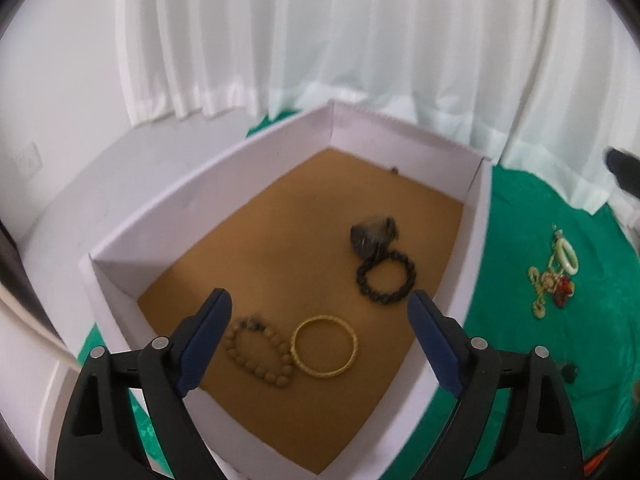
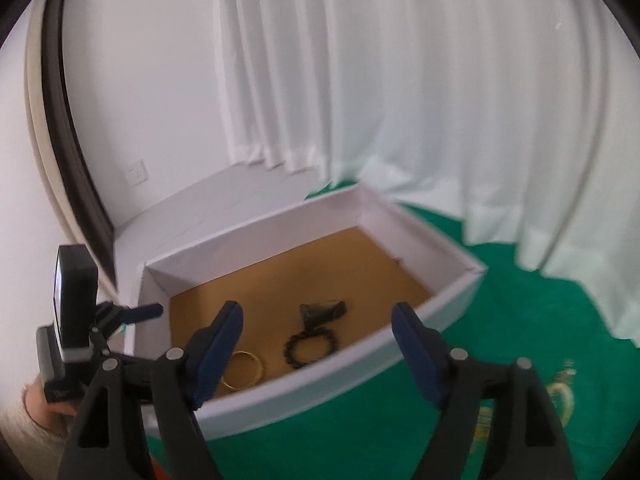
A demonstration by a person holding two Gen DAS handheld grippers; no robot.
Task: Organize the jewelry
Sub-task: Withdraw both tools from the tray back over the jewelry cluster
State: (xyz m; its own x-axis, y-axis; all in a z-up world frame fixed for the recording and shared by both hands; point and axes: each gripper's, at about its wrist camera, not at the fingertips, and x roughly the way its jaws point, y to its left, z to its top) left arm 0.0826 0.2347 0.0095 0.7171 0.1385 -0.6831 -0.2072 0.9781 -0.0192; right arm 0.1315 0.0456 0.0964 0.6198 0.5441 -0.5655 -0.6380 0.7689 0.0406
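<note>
A white box [image 1: 208, 184] with a brown floor holds a gold bangle [image 1: 324, 347], a brown bead bracelet [image 1: 258, 352] and a black bead bracelet [image 1: 386, 278] with a dark tassel. My left gripper [image 1: 318, 314] is open and empty, hovering over the box's near end above the bangle. In the right wrist view the same box [image 2: 320, 384], bangle [image 2: 245, 370] and black bracelet [image 2: 312, 346] show. My right gripper [image 2: 318, 326] is open and empty above the box's front wall. The left gripper [image 2: 132, 314] appears at the left.
A green cloth [image 1: 532, 360] covers the table. Loose jewelry lies on it right of the box: a pale jade bangle [image 1: 568, 256] and a tangle of gold chain with red beads [image 1: 550, 286]. More jewelry [image 2: 562, 390] shows blurred. White curtains hang behind.
</note>
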